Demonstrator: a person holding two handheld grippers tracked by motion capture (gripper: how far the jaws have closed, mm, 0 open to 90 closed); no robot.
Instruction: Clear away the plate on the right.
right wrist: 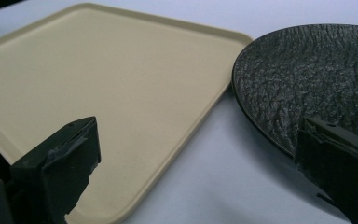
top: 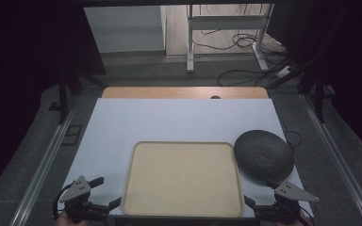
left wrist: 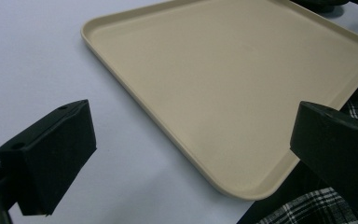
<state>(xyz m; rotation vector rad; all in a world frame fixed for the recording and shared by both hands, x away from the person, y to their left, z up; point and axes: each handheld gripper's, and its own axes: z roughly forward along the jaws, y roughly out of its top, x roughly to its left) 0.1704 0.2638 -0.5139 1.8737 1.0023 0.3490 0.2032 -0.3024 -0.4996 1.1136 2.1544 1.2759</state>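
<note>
A beige rectangular tray [top: 184,179] lies empty near the front edge of the white tabletop. A black, rough-textured round plate [top: 264,155] rests just off the tray's right side, close to its rim. My left gripper [top: 106,192] sits at the tray's front left corner, open wide with nothing between its fingers. In the left gripper view that gripper [left wrist: 191,126] frames the tray [left wrist: 223,70]. My right gripper [top: 260,193] is at the tray's front right corner, also open and holding nothing. In the right gripper view it [right wrist: 200,168] spans the tray [right wrist: 98,70] corner and the plate [right wrist: 307,70] edge.
A white sheet [top: 169,117] covers the table, with a wooden strip [top: 184,92] showing at the far edge. Beyond the table, desk legs and cables [top: 235,42] lie on the floor. Plaid cloth [left wrist: 307,212] shows under the tray's near corner.
</note>
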